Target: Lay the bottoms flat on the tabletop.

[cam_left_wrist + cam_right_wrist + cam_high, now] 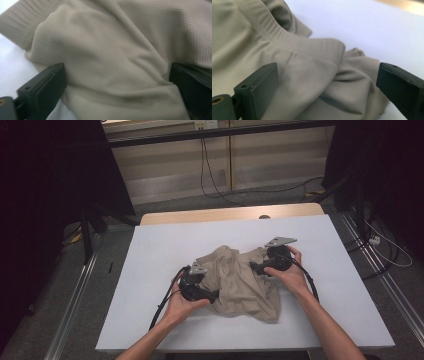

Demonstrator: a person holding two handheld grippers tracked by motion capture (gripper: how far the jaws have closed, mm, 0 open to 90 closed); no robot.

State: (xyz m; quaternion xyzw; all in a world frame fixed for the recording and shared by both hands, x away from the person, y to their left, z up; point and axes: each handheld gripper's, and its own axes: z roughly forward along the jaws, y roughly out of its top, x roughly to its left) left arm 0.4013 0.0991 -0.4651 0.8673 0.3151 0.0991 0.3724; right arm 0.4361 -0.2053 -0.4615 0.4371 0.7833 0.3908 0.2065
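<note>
**Both grippers spread wide over a crumpled beige garment**

The left gripper [214, 296] is released: in the left gripper view its two black jaws stand far apart, and a bulging fold of the beige garment [112, 55] lies between them. The left jaw's inner edge sits right at the cloth, but no pad pinches it. The right gripper [254, 267] is likewise released; in the right gripper view its jaws are spread wide on either side of a ribbed hem [317, 47] and the rumpled folds under it, with nothing clamped.

From the high view, the person's left hand [182, 302] holds its gripper at the near-left edge of the garment, and the right hand [287, 270] holds the other at the far-right edge, so the two tools face each other across the cloth. Each carries a grey three-cornered plate on top, and a black cable trails back along each forearm.

The garment lies bunched in a heap near the middle of the white table [165, 245], a little toward the person's side, with one flap reaching toward the near edge. The fabric has a fine waffle-like knit. Past the white surface a strip of wooden tabletop [225, 214] shows, and beyond that a grey floor with loose cables [210, 175].
</note>
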